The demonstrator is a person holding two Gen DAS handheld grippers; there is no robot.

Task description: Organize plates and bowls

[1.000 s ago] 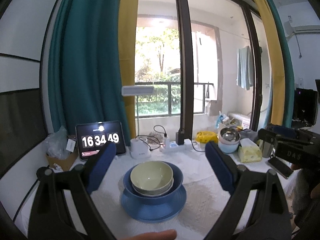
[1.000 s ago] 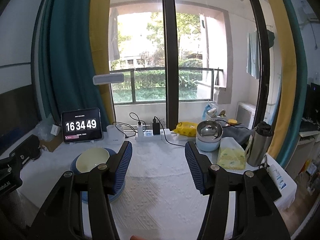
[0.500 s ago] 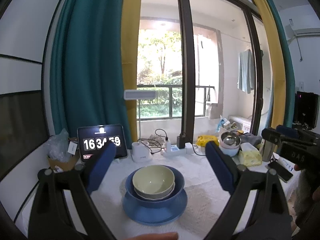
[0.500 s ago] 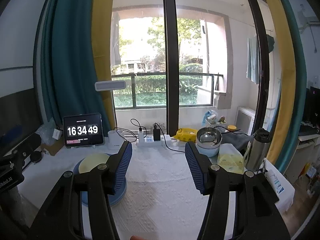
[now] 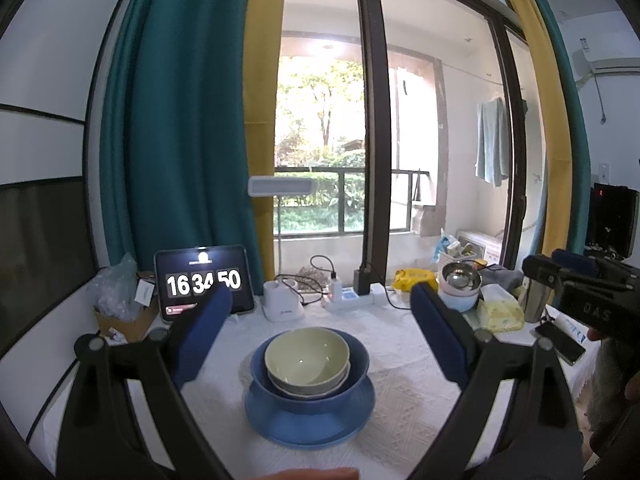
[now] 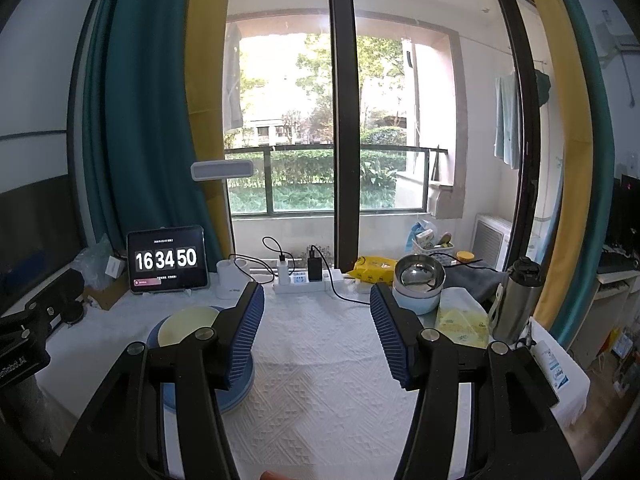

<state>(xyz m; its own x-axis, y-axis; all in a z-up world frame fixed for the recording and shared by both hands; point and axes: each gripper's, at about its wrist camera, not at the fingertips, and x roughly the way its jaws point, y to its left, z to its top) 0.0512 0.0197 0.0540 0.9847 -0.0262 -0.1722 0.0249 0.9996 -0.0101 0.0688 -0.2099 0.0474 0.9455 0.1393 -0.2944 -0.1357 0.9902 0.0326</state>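
On the white tablecloth stands a stack: a blue plate (image 5: pixel 310 420), on it a blue bowl (image 5: pixel 354 364), and nested inside a grey bowl with a pale green bowl (image 5: pixel 306 354) on top. My left gripper (image 5: pixel 320 308) is open, a finger on either side of the stack, short of it and touching nothing. My right gripper (image 6: pixel 316 300) is open and empty over bare cloth right of the stack (image 6: pixel 188 322), whose right half its left finger hides. At the back right a steel bowl (image 6: pixel 418 274) sits in a light blue bowl (image 6: pixel 412 302).
Along the window edge stand a tablet clock (image 6: pixel 167 259), a white lamp base (image 5: pixel 282 306) and a power strip (image 6: pixel 304 280). A tissue pack (image 6: pixel 462 320), a metal flask (image 6: pixel 518 300) and a phone (image 5: pixel 560 344) crowd the right end. A cardboard box (image 5: pixel 124 316) sits far left.
The clock has ticked on one second. In the right wrist view the bowl stack looks flatter, as that gripper has sunk slightly. Both jaws stand as wide as before.
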